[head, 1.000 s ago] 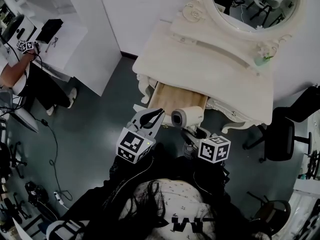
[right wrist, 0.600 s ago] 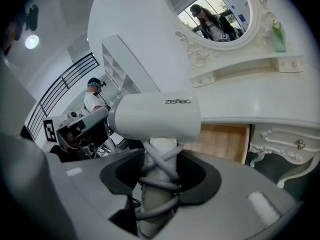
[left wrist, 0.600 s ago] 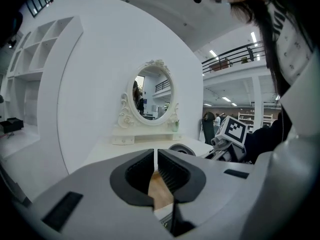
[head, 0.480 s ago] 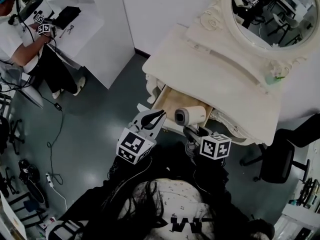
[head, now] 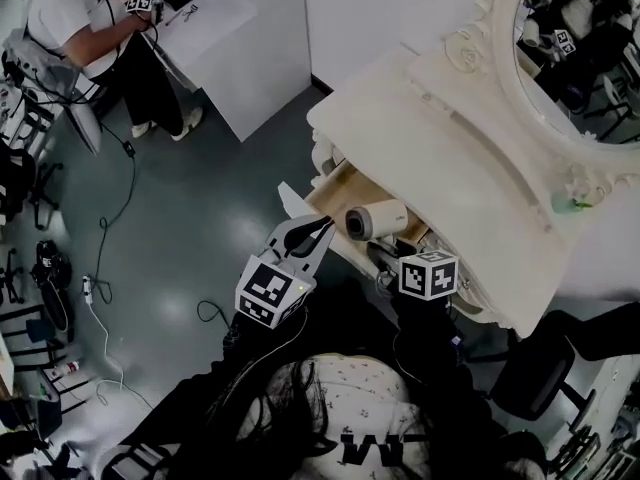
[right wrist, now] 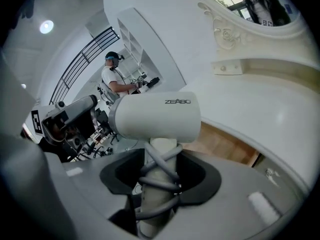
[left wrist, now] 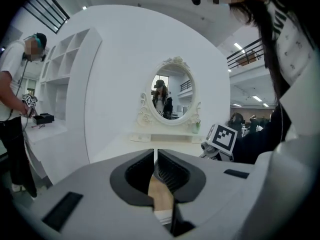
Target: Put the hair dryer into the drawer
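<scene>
A white hair dryer with its cord wound round the handle hangs over the front of the open drawer, whose wooden bottom shows. My right gripper is shut on the handle; in the right gripper view the hair dryer stands upright between the jaws of the right gripper. My left gripper sits just left of the dryer at the drawer's front edge. In the left gripper view the jaws of the left gripper are together with nothing held.
The cream dressing table carries an oval mirror and a small green bottle. A person works at a white desk far left. Cables lie on the floor. A black chair stands right.
The right gripper has carried the hair dryer forward and lower, from in front of the drawer to over its front. The left gripper has kept its place. The head view has swung.
</scene>
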Demonstrator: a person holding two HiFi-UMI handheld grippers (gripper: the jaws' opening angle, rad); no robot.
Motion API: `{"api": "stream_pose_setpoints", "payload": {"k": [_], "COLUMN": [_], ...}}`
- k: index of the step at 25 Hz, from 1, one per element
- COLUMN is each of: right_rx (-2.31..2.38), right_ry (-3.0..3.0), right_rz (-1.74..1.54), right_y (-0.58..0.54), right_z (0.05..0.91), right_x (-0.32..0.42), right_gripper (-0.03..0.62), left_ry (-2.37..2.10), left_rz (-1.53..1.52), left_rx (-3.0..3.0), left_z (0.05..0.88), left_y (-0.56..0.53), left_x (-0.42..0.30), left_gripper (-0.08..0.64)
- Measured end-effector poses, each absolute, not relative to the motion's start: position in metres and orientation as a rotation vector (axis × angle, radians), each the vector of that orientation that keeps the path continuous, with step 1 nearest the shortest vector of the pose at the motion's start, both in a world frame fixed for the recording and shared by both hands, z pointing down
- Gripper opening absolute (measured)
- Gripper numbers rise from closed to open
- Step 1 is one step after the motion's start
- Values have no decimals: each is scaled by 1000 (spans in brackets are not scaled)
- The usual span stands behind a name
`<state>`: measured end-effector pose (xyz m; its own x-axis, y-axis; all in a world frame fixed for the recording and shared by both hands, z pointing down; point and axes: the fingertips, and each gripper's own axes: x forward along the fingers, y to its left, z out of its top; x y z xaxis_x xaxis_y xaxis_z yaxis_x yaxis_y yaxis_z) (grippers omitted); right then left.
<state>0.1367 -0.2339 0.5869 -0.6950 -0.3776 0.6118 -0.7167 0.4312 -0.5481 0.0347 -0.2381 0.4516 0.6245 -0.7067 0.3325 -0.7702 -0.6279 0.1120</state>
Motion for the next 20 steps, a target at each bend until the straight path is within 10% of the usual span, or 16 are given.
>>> {"api": "stream_pose_setpoints", "payload": {"k": [20], "right_rx": [473], "right_ry": [-2180], "right_rz": [1035], "right_y": [-277], "right_z": [689], "right_x": [98], "right_gripper": [207], "left_ry": [-1602], "left_rz": [378], "left_rx": [2362], "left_z": [452], "left_y": [-189], "left_x": [10], "left_gripper": [2]}}
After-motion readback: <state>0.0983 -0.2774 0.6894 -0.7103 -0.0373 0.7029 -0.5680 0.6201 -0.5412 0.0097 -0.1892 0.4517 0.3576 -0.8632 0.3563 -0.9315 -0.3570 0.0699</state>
